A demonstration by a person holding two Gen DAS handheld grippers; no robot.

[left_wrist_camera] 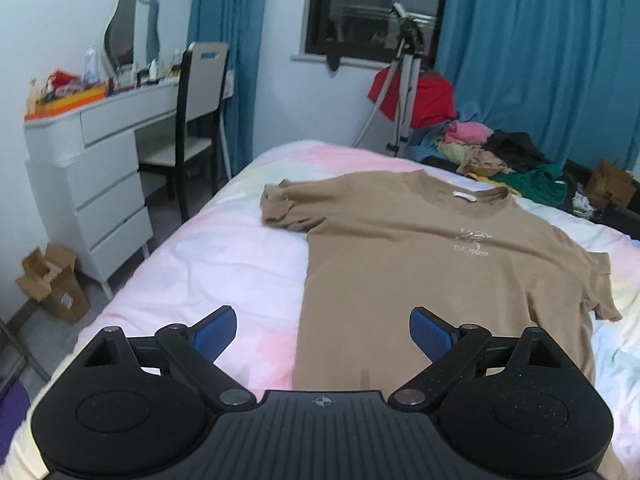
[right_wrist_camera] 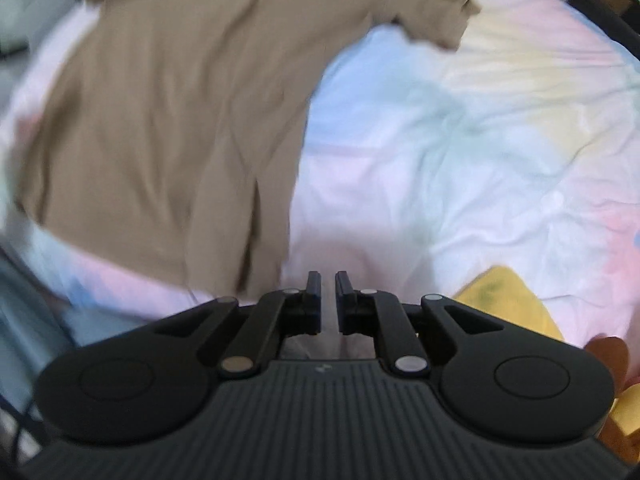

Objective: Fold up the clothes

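A tan T-shirt (left_wrist_camera: 420,264) lies flat, front up, on the pastel bed sheet (left_wrist_camera: 208,248), collar toward the far end and one sleeve bunched at the left. My left gripper (left_wrist_camera: 322,314) hovers open over the shirt's near left edge, its blue pads (left_wrist_camera: 216,330) wide apart with nothing between them. In the blurred right wrist view the T-shirt (right_wrist_camera: 160,100) fills the upper left, and the sheet (right_wrist_camera: 460,140) spreads to the right. My right gripper (right_wrist_camera: 328,278) points steeply down at the sheet beside the shirt's lower corner. Its fingers stand almost together with only a slit, and no cloth shows between them.
A pile of mixed clothes (left_wrist_camera: 492,156) lies at the bed's far right, behind it a tripod (left_wrist_camera: 406,92) draped with a red garment (left_wrist_camera: 428,100). A white dresser (left_wrist_camera: 100,168), a chair (left_wrist_camera: 196,120) and a cardboard box (left_wrist_camera: 52,284) stand left. Yellow cloth (right_wrist_camera: 504,300) lies near the right gripper.
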